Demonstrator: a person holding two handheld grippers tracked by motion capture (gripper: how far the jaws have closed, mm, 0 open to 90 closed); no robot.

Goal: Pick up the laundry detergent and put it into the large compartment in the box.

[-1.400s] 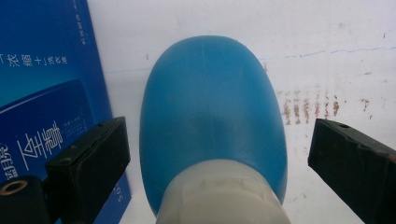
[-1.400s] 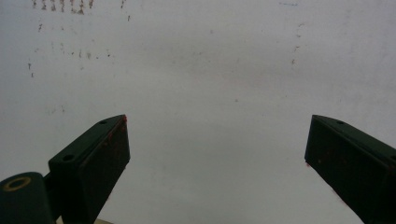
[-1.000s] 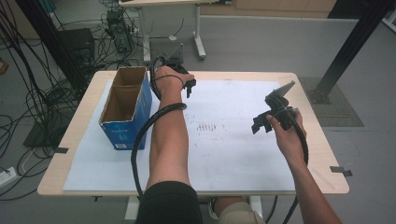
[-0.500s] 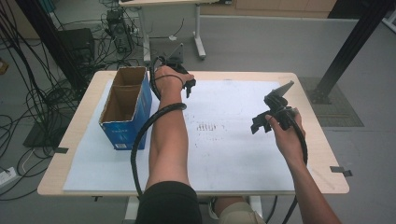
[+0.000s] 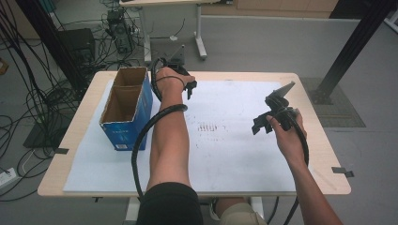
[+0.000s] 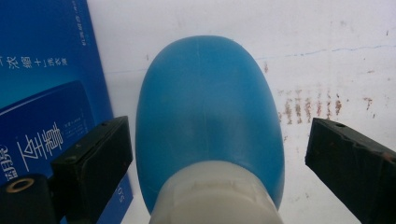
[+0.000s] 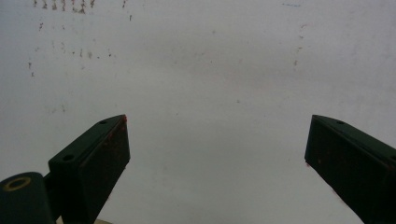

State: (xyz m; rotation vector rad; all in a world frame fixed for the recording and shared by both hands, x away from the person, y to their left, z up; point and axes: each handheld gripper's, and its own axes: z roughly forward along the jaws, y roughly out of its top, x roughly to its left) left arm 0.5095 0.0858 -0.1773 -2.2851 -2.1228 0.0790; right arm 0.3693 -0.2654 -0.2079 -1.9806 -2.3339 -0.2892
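White paper [image 5: 234, 154] covers the table. At left stands a blue box [image 5: 126, 112], open on top. Beside it the left gripper [image 6: 217, 144] is wide around a blue bottle [image 6: 208, 116], its bottom cut off. The right gripper [image 7: 217, 154] gapes wide, empty.

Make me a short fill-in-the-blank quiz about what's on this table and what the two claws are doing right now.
1. The blue bottle lies between the jaws of the ____ claw.
2. The open cardboard box has ____ outer sides.
3. The right claw holds ____.
4. Both claws' jaws are ____.

Missing words: left; blue; nothing; open
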